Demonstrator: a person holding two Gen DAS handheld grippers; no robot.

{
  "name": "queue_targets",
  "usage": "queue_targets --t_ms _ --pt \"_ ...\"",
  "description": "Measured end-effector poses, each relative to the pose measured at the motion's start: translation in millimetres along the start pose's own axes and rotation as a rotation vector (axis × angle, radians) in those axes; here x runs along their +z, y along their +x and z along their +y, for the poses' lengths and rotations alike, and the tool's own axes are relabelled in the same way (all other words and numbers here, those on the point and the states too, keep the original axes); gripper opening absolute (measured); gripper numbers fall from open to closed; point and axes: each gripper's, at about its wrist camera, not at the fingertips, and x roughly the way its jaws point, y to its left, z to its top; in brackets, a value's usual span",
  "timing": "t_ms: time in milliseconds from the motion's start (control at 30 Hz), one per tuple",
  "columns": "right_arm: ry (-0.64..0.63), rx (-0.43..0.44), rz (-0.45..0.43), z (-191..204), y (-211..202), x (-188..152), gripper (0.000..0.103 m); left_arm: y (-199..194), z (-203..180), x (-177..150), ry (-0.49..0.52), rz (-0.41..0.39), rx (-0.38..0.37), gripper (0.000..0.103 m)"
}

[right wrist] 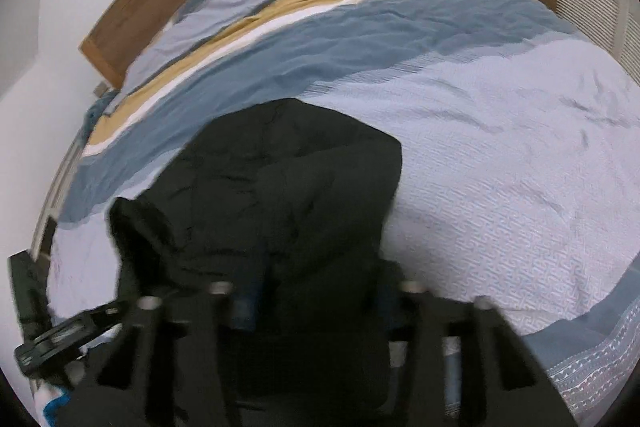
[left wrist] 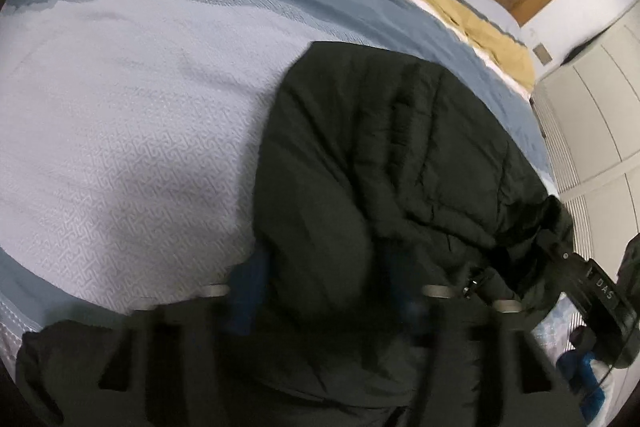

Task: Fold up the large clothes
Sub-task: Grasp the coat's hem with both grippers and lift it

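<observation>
1. Black and padded, the jacket (left wrist: 380, 155) is lying near the bed's (left wrist: 120, 115) foot edge, partly folded over itself.
2. We are clamping our left gripper (left wrist: 324, 283) on its near hem.
3. We are pinching the same hem with our right gripper (right wrist: 316, 303), jaws closed on fabric.
4. Both views are blurring.

The only lettering that can be read is "DAS", in pale capitals on the black body of the right gripper (left wrist: 600, 301), seen from the left wrist camera at the right edge of the bed. Nothing else carries words, numbers or a brand that can be made out; the rest is too blurred.
</observation>
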Motion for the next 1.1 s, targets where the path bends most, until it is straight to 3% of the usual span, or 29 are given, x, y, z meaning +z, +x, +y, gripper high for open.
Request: queue_targets --t_ms 33,133,300,500,600,667,867,933,1100 --pt "-0.009 0.015 -0.001 2.9 -3.6 -0.3 0.014 -2.4 -2.1 -1.5 0.014 -0.001 0.009 0.021" --pt "-0.069 0.08 -0.028 16.5 -26.6 -3.0 0.011 -17.2 -4.2 -9.4 0.041 -0.009 0.011 0.013" --pt "-0.212 0.191 -0.073 38.5 -85.1 -29.1 0.01 -60.0 5.3 -34.9 0.054 -0.058 -0.03 0.012" --pt "-0.367 0.264 -0.078 34.4 -143.0 -109.0 0.01 -100.1 34.2 -100.8 0.04 -0.072 -0.117 0.012" --pt "-0.397 0.223 -0.029 16.5 -140.4 -149.3 0.011 -102.4 55.1 -135.3 0.027 -0.016 -0.129 0.012" --pt "-0.353 0.191 0.023 -3.4 -127.6 -168.3 0.011 -106.7 68.3 -150.5 0.003 0.0 -0.121 0.012" --pt "-0.319 0.14 0.003 -15.8 -131.5 -177.0 0.02 -141.7 98.6 -175.2 -0.056 -0.012 -0.103 0.012" --pt "-0.365 0.099 0.014 -9.3 -137.4 -180.2 0.03 -152.8 100.9 -179.7 -0.05 -0.016 -0.072 0.013" --pt "-0.4 0.019 0.032 -9.8 -165.2 -190.5 0.041 -190.3 103.1 -187.9 -0.052 -0.062 -0.026 0.036"
